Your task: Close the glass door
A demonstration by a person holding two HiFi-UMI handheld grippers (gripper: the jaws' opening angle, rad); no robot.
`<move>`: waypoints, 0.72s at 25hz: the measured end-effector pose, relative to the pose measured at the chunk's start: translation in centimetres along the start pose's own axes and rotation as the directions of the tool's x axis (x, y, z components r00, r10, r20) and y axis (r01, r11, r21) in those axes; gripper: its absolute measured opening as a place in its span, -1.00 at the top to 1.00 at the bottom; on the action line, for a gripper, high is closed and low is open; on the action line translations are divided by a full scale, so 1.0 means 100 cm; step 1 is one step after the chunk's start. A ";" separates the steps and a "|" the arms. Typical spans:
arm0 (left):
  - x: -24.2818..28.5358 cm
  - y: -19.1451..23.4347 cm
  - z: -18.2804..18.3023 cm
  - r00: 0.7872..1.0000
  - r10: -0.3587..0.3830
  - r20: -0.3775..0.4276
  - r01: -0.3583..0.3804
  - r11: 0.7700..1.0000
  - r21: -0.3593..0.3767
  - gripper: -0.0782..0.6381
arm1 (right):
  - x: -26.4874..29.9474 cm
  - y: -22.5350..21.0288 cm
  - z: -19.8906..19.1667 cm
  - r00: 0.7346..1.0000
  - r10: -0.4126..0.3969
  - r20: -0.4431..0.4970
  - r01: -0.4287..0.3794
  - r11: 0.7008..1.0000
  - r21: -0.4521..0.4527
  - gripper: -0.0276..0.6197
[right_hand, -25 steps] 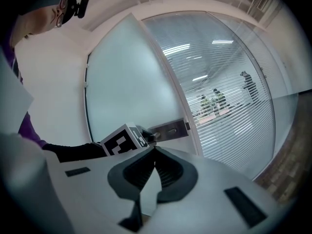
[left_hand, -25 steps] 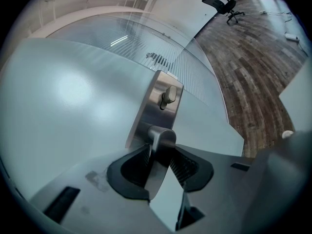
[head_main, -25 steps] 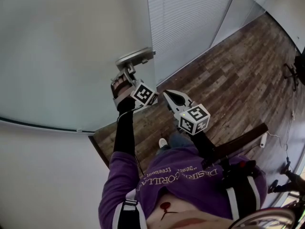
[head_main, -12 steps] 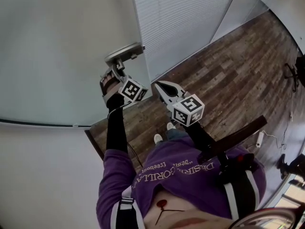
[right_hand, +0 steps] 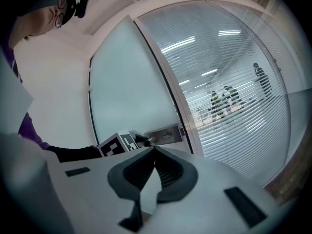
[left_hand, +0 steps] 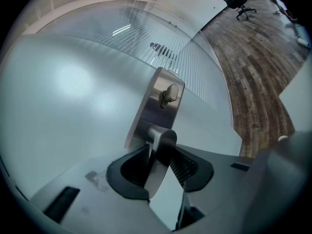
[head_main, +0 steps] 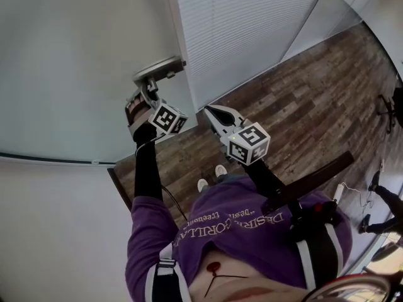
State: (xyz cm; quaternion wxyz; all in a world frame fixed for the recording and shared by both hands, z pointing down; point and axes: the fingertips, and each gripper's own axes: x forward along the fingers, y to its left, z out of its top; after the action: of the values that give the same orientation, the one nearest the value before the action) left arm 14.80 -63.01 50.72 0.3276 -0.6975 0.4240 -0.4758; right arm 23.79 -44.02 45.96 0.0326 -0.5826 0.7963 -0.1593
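left claw [left_hand: 161,162]: its two dark ribbed pads are clamped on the brushed-metal lever handle [left_hand: 157,147], one pad on each side and the lever running down between them. we judge the grip is taken here because the handle is the only purchase on an otherwise smooth pane. it lets the arm steer the leaf into its frame.

right claw [right_hand: 155,155]: jaws pressed together with nothing between them. it is held in the air beside the left one, apart from the door. we read this as parked so that it stays out of the swing. one claw looks enough for this job.

outward from the handle: the lever stands out from a tall rectangular steel lock plate [left_hand: 155,104], which carries a small thumb-turn knob [left_hand: 170,93] above the lever. the plate sits at the free edge of the frosted glass door [head_main: 75,61]. that edge lies just beside the fixed glass panel with fine horizontal stripes [head_main: 252,30]. we cannot tell from these views whether the latch has seated. the dark wood-plank floor [head_main: 302,106] runs below.

count:
- claws: 2
- black-and-white marker cubes: 2, left [head_main: 167,118] and right [head_main: 250,145]
- lever handle: 1
- lock plate: 1
- thumb-turn: 1
- door leaf: 1
- striped panel: 1
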 end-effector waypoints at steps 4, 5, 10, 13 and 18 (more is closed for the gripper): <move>0.006 -0.008 -0.012 0.999 -0.002 -0.033 0.002 1.000 0.001 0.44 | -0.001 -0.006 -0.005 1.000 0.013 -0.004 -0.013 1.000 -0.017 0.92; 0.006 -0.009 -0.012 0.999 0.000 -0.038 0.000 1.000 0.001 0.44 | -0.001 -0.008 -0.006 1.000 0.020 -0.006 -0.020 1.000 -0.021 0.92; 0.014 -0.006 -0.004 0.999 -0.004 -0.043 0.003 1.000 -0.010 0.44 | 0.002 -0.016 -0.002 0.998 0.059 -0.025 -0.059 0.998 -0.026 0.92; 0.016 -0.001 -0.002 0.999 -0.001 -0.043 0.001 1.000 -0.013 0.44 | 0.005 -0.016 -0.003 0.997 0.072 -0.036 -0.073 0.997 -0.021 0.92; 0.023 0.001 -0.002 0.999 -0.005 -0.046 0.004 1.000 -0.023 0.44 | 0.013 -0.016 -0.007 0.995 0.087 -0.049 -0.088 0.996 -0.008 0.92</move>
State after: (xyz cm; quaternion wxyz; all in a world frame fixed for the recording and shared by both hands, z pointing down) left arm 15.05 -65.13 51.63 0.3085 -0.6910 0.4355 -0.4876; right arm 24.69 -45.58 47.27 0.0171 -0.5432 0.8224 -0.1680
